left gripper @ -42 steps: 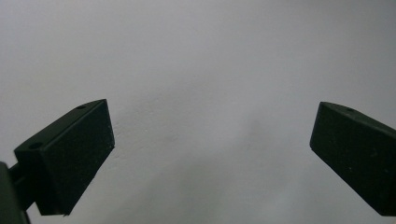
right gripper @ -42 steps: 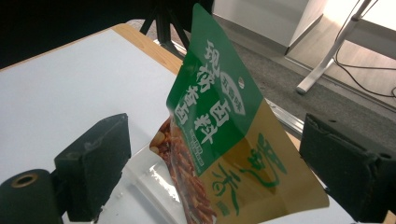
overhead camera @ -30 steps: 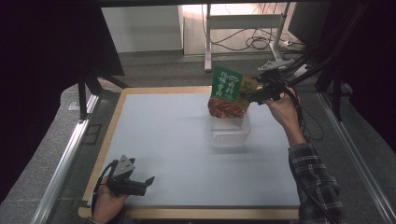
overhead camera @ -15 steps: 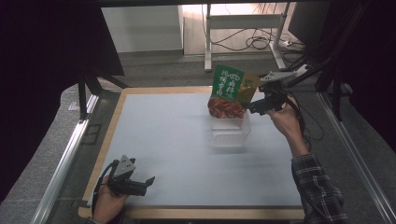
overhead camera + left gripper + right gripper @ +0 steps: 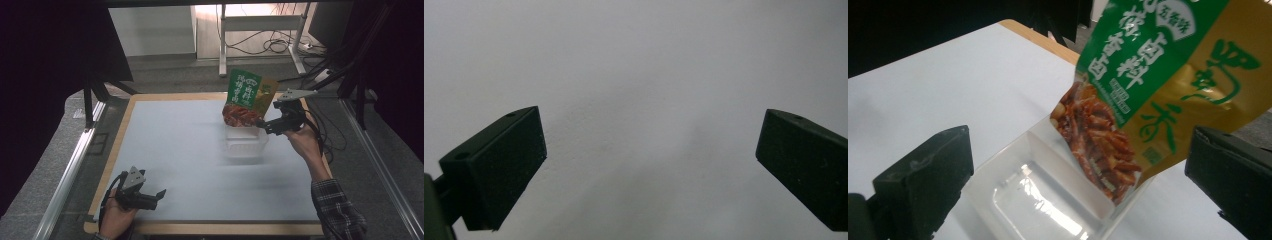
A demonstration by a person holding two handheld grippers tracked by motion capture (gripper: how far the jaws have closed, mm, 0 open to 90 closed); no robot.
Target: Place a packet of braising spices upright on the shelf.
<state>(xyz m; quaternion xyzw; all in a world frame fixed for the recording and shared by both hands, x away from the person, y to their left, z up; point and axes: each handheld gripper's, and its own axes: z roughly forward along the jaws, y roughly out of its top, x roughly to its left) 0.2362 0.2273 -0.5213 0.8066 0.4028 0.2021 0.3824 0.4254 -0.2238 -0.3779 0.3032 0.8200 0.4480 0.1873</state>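
The white table mat with its wooden border carries one clear rectangular plastic container toward its far right. The green-and-yellow printed snack pouch stands with its lower end inside the container's far edge, leaning upright. One second ago the right gripper sat against the pouch; it has since backed off toward the person, and its jaws now stand wide apart, holding nothing. Judgement: the pouch has been released into the container. The left gripper rests near the front-left corner, jaws spread, empty, unchanged.
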